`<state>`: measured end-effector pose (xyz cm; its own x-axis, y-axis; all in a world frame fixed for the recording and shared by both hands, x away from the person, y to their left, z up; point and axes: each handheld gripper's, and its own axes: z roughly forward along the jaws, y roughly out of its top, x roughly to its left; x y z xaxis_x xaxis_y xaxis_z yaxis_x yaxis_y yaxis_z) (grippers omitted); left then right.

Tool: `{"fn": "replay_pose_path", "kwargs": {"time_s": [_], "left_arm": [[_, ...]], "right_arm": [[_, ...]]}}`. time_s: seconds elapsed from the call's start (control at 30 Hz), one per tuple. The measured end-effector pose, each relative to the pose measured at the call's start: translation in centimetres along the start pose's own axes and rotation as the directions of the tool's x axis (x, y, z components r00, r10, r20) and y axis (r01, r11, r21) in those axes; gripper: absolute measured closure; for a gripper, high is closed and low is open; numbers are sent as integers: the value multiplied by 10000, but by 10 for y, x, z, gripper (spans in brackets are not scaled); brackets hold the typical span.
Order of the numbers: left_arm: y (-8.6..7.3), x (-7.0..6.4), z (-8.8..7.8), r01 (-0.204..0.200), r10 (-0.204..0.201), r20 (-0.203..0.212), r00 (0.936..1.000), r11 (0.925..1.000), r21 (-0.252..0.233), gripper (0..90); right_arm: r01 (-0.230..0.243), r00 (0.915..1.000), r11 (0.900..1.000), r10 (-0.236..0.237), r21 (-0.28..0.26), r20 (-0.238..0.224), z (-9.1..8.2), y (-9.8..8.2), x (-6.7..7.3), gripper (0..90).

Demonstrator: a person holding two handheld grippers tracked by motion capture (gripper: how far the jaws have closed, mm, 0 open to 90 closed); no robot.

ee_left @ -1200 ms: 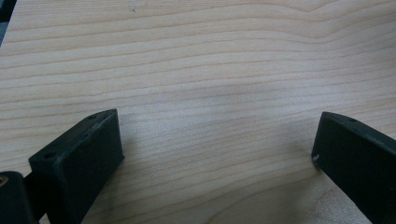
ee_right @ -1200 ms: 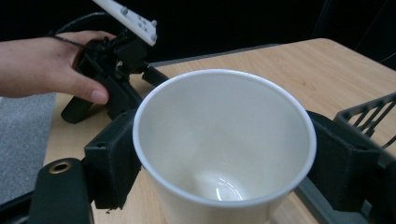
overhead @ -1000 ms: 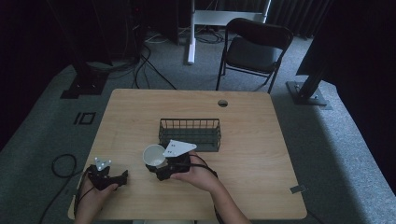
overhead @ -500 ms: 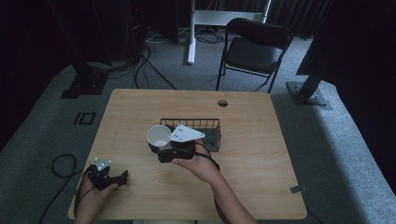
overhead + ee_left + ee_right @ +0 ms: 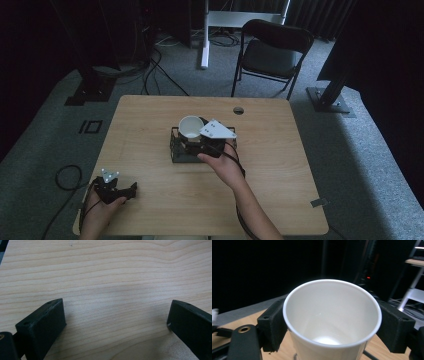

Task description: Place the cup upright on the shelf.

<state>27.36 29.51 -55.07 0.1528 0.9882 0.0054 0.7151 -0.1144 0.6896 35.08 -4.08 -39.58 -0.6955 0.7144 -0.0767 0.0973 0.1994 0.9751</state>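
A white paper cup [image 5: 190,127] [image 5: 332,322] hangs upright over the left end of a black wire basket [image 5: 176,148] in the middle of the table. My right gripper [image 5: 196,136] [image 5: 332,327] is shut on the cup, one black jaw pressed against each side of it. The cup is empty inside. My left gripper [image 5: 131,190] [image 5: 116,322] lies low at the table's front left corner, open, with bare wood between its fingers [image 5: 45,322].
The wooden table [image 5: 280,165] has a round cable hole [image 5: 238,110] near its far edge. A black folding chair [image 5: 272,52] stands beyond the table. Cables [image 5: 65,177] trail on the grey carpet at the left.
My right gripper has carried the cup up and away from the table's front, from beside the basket to above its left end. The left gripper has stayed put.
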Motion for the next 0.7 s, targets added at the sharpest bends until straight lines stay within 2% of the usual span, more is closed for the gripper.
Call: {"fn": "replay_pose_path", "kwargs": {"time_s": [0.07, 0.1, 0.27, 0.47, 0.7], "left_arm": [[0, 0, 0, 3, -3, 2, 10000, 10000, -1, 20], [0, 0, 0, -1, 1, -1, 10000, 10000, 0, 20], [0, 0, 0, 3, -3, -5, 10000, 10000, -9, 20], [0, 0, 0, 1, -1, -7, 10000, 10000, -17, 20], [0, 0, 0, -2, 2, -4, 10000, 10000, -8, 20]], "right_arm": [[-20, 9999, 10000, 20, 19, 135, 0, -1, -2, 194], [-113, 9984, 9998, 105, 139, 547, -1, -4, -12, 194], [-204, 9929, 9993, 167, 300, 1179, 1, -13, -24, 194], [-355, 9841, 9973, 237, 642, 1761, 3, -25, -38, 194], [-641, 9750, 9934, 421, 949, 2183, 2, -39, -52, 194]]}}
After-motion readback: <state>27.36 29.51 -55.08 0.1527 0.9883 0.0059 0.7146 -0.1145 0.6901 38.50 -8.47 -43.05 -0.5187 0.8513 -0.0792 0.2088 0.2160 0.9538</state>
